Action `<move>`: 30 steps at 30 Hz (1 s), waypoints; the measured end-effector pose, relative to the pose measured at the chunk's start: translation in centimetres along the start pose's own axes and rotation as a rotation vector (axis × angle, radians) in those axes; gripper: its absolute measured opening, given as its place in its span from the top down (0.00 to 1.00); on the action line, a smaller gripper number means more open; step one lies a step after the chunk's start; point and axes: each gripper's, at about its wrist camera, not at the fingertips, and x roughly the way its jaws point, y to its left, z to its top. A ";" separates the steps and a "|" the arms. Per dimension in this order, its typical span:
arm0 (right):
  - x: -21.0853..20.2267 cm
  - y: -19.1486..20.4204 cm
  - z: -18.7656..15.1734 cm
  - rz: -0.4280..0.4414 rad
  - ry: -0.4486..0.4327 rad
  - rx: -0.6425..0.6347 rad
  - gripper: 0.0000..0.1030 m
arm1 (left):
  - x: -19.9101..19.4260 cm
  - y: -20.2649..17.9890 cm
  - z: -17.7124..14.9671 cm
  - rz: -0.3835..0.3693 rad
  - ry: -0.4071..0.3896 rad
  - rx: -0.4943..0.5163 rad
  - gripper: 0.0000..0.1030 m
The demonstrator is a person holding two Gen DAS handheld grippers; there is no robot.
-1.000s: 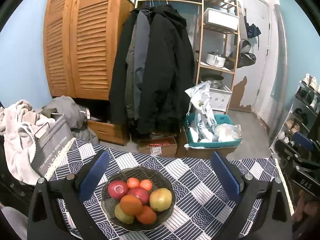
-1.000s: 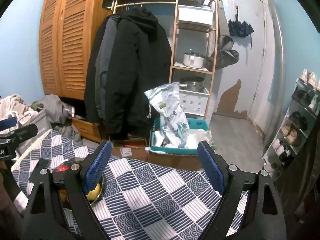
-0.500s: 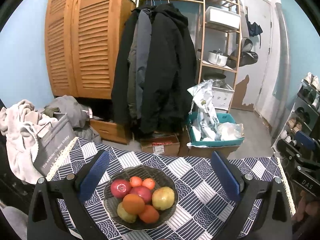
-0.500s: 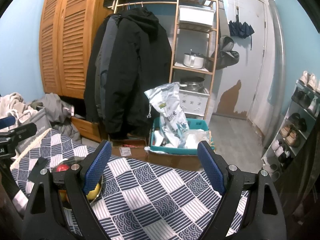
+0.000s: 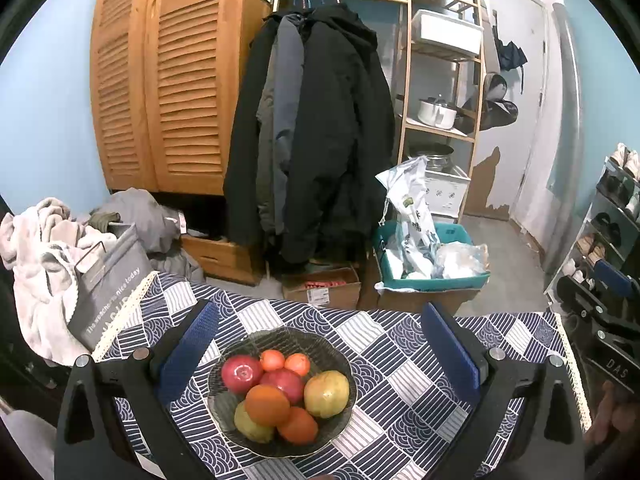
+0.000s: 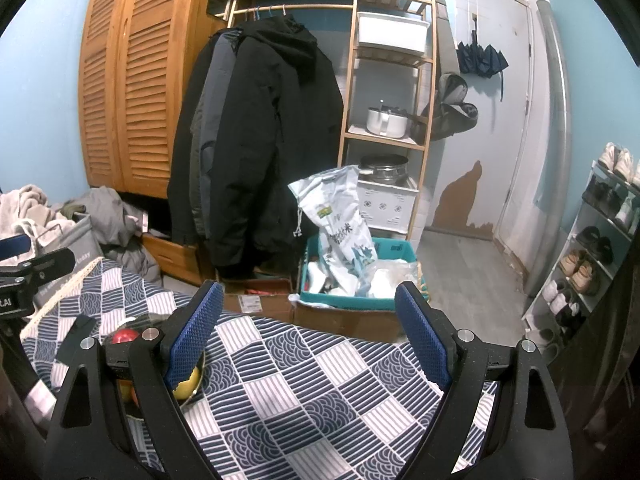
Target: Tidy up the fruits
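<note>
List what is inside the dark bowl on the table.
The bowl holds two red apples, two small tangerines, two oranges, a yellow-red apple and a yellow-green fruit. Anything beneath the pile is hidden.

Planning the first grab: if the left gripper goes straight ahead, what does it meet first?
Probably the fruit bowl: it sits between the open left gripper fingers, likely an orange first. Depth is unclear.

- Navy-and-white patchwork tablecloth (image 5: 404, 364), wave and stripe squares.
- Dark grey bowl (image 5: 236, 404) on the tablecloth: red apples (image 5: 242, 373), orange oranges (image 5: 267, 405), yellow-green pear (image 5: 251, 429).
- Teal crate (image 5: 432, 281) beyond the tablecloth.
- Blue pads (image 6: 194, 336).
</note>
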 end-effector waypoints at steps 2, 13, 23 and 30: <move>0.0 0.1 0.0 0.001 0.000 -0.001 0.16 | 0.0 -0.1 0.0 0.005 -0.002 0.005 0.01; 0.0 0.0 0.0 0.000 -0.001 -0.002 0.16 | 0.0 -0.1 0.1 0.006 -0.003 0.009 0.01; 0.0 0.1 0.0 0.000 0.000 -0.004 0.16 | -0.1 -0.3 0.1 0.007 -0.004 0.009 0.01; 0.0 -0.1 -0.1 0.000 0.000 -0.003 0.16 | -0.1 -0.3 0.1 0.007 -0.003 0.009 0.01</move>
